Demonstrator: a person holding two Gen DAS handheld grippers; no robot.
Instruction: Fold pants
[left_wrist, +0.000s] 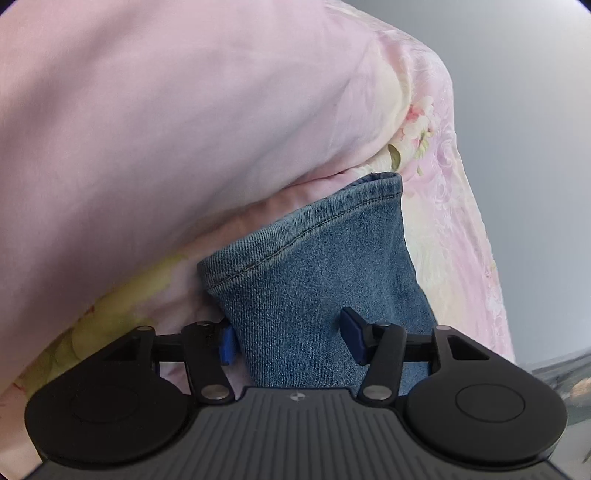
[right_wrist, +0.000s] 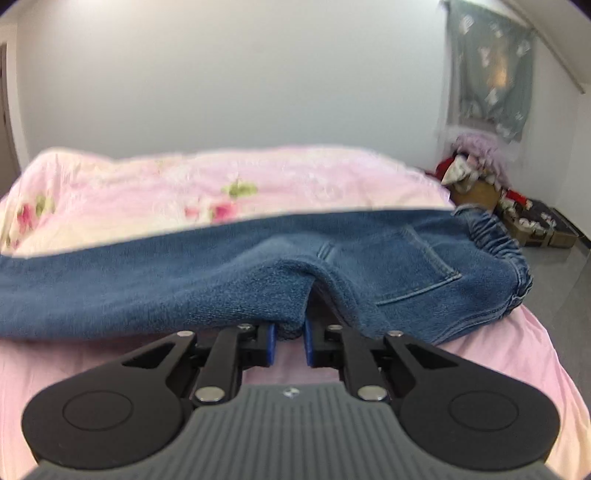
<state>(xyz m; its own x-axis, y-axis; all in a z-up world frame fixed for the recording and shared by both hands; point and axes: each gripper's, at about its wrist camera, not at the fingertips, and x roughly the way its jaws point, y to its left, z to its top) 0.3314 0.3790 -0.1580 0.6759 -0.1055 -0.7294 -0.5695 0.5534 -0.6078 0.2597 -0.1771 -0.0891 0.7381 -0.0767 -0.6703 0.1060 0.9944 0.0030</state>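
Note:
Blue denim pants lie on a pink bed. In the left wrist view a hemmed pant leg end (left_wrist: 314, 266) runs up from my left gripper (left_wrist: 291, 338), whose blue pads stand wide apart, one on each side of the leg; it is open. In the right wrist view the pants (right_wrist: 221, 280) lie across the bed with the back pocket (right_wrist: 413, 266) and elastic waistband (right_wrist: 506, 254) to the right. My right gripper (right_wrist: 290, 341) is shut on a fold of denim at the crotch edge.
A pink sheet (right_wrist: 92, 369) covers the bed. A pink floral quilt (right_wrist: 221, 184) is bunched behind the pants and fills the upper left of the left wrist view (left_wrist: 166, 129). Boxes and clutter (right_wrist: 517, 214) stand on the floor at the right by the wall.

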